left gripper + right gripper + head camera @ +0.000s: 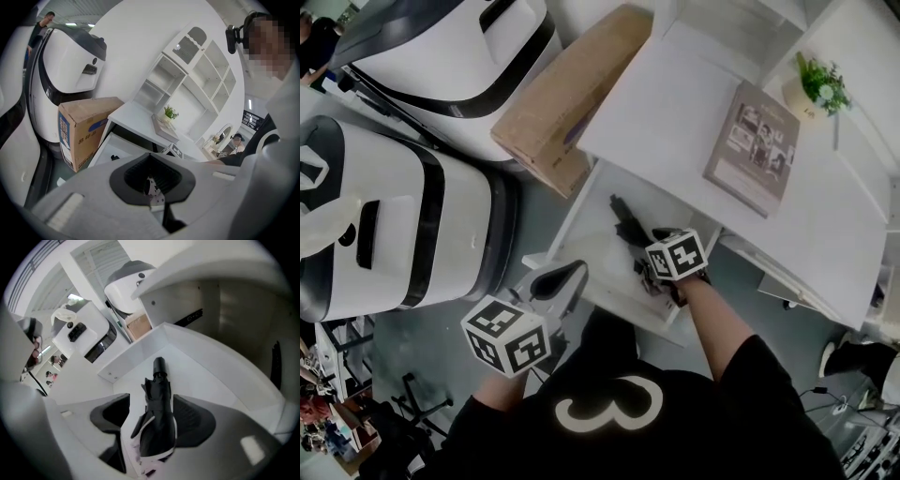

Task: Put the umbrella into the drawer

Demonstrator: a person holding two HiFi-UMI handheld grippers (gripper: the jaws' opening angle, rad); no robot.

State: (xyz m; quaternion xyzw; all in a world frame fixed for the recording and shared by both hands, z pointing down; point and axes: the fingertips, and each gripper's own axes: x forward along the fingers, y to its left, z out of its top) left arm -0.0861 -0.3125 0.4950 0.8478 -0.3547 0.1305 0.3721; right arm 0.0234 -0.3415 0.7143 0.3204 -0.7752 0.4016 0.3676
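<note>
One folded umbrella in the drawer, between parted jaws of right gripper

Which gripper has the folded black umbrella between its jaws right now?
The right gripper: its open jaws straddle the folded black umbrella lying in the white drawer. The left gripper hangs outside, shut and empty.

White desk with shelf unit, cardboard box alongside, grey floor.
</note>
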